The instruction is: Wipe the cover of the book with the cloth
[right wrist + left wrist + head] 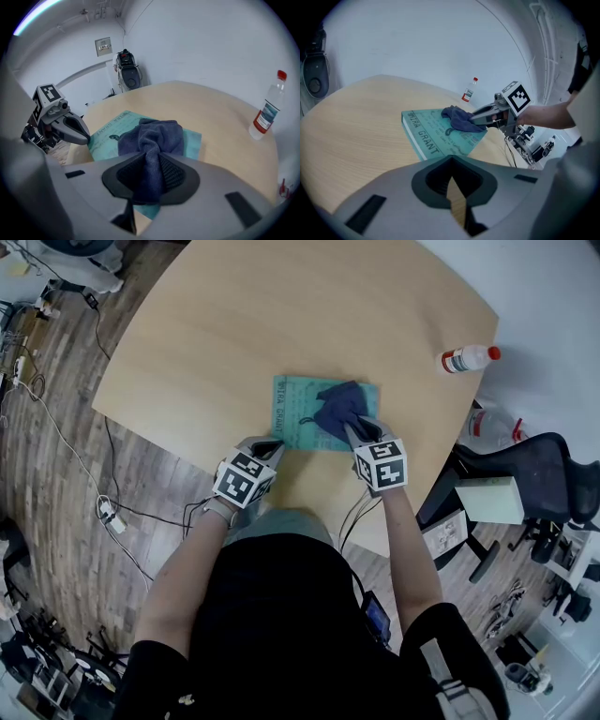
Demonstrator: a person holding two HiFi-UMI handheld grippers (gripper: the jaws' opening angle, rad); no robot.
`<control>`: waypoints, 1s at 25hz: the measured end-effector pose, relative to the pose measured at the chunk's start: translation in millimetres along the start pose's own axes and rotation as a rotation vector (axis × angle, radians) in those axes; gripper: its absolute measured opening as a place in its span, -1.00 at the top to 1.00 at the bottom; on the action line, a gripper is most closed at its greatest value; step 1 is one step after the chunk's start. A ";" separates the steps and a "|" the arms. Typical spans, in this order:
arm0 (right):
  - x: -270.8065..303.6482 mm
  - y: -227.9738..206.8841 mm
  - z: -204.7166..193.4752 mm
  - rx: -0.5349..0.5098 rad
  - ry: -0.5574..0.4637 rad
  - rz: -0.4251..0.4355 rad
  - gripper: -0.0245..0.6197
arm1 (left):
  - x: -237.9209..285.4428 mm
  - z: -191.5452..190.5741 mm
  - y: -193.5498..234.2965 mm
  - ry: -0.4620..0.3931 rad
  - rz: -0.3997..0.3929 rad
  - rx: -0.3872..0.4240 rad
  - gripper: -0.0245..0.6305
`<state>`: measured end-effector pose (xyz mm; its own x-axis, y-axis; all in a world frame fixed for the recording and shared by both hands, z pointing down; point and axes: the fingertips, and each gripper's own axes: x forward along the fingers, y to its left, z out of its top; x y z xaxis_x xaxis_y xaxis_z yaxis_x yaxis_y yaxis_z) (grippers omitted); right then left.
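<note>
Closest to me, my left gripper (270,448) rests with jaws closed and empty at the 7 o'clock corner of the teal hardback book (296,414). My right gripper (354,433) pinches the bunched dark blue cloth (339,404) on its 3 o'clock half; if the book isn't pinned, a stroke could skid it

Book (295,414): teal cover with dark printed lettering and pale page edges. It is closed and lies flat, cover up, just ahead of the closed jaws of the left gripper (272,448), near its corner.

Cloth (339,407): dark blue and bunched. One end is pinched between the jaws of the right gripper (352,433); the rest spreads ahead of them on the cover.
</note>
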<state>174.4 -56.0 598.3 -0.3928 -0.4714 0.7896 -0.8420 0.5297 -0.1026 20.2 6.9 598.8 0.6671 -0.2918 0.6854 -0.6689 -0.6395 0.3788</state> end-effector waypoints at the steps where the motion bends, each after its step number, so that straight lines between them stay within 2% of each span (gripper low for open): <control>1: -2.9 -5.2 -2.4 0.012 -0.003 -0.011 0.62 | 0.8 -0.7 0.3 -0.002 -0.001 0.001 0.86; 12: -27.3 -31.2 -24.4 0.144 -0.072 -0.071 0.62 | 1.7 -4.0 0.3 0.003 -0.002 -0.002 0.86; 25: -50.5 -14.1 -52.7 0.253 -0.118 -0.070 0.62 | -2.8 2.1 0.7 -0.004 -0.001 0.014 0.86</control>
<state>225.6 -2.5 591.8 -0.3580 -0.5877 0.7256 -0.9284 0.3072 -0.2092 18.6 5.8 595.9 0.6692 -0.2941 0.6824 -0.6638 -0.6494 0.3710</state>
